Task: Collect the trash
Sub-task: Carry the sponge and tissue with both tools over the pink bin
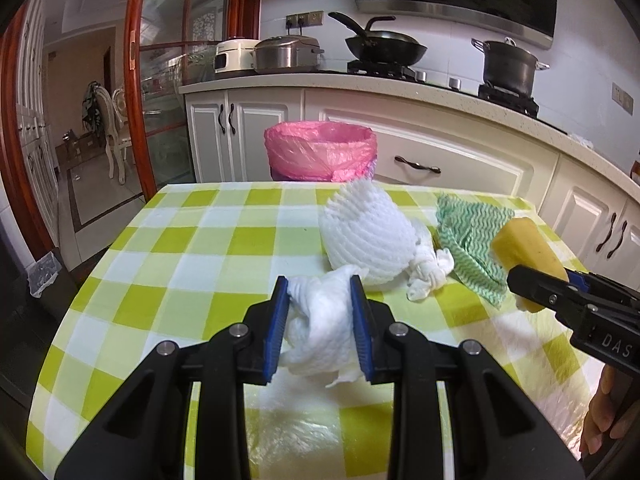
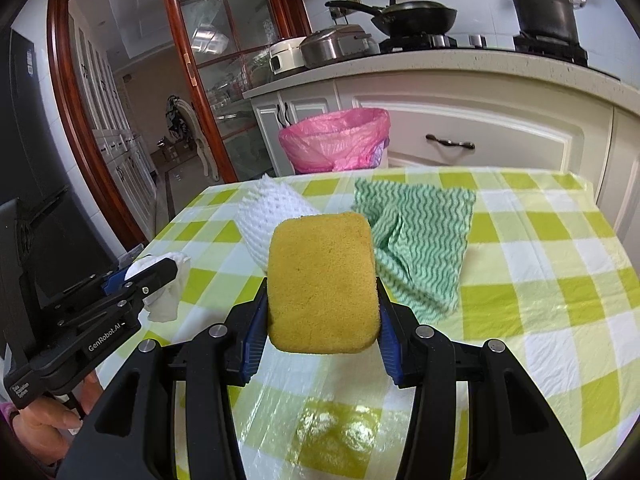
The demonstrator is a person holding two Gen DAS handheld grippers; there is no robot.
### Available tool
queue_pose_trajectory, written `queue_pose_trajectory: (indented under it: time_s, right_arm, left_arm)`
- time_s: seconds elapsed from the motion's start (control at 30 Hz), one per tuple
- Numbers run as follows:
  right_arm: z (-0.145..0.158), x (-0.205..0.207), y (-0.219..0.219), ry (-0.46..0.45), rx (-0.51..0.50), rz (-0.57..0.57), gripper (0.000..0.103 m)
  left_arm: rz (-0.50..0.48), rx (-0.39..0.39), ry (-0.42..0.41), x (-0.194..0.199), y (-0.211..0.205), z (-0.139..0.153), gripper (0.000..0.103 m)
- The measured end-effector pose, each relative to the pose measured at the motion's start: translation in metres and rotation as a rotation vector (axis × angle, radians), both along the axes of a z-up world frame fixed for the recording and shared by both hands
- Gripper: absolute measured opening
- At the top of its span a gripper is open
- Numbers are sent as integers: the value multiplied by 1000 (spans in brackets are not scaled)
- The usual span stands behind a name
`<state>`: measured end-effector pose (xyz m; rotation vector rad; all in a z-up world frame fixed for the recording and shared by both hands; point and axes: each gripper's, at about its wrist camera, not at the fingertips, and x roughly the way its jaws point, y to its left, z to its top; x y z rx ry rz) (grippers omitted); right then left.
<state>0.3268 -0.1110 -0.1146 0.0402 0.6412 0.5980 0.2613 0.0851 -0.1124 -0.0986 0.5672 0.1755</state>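
Left wrist view: left claw (image 1: 322,300) clamps a tissue (image 1: 320,332), right claw (image 2: 322,312) a sponge (image 2: 322,280); pink-lined bin's (image 1: 320,152) contents hidden.

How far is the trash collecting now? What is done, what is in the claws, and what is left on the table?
Done: nothing is visibly in the pink-lined bin yet; its inside is hidden. In hand: the left claw is shut on a crumpled white tissue, and the right claw grips a yellow sponge. Left: the white foam net and green wavy cloth lie on the checked table.
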Motion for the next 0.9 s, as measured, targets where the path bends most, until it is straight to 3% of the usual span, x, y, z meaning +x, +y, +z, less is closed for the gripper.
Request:
queue_pose_trajectory:
  time_s: [0.47, 0.9]
  right_arm:
    - [27, 34, 23, -89, -75, -15, 46]
    - [59, 105, 42, -161, -96, -11, 46]
  left_arm:
    - [16, -2, -68, 23, 16, 31, 30]
    - [-32, 18, -123, 93, 25, 67, 30]
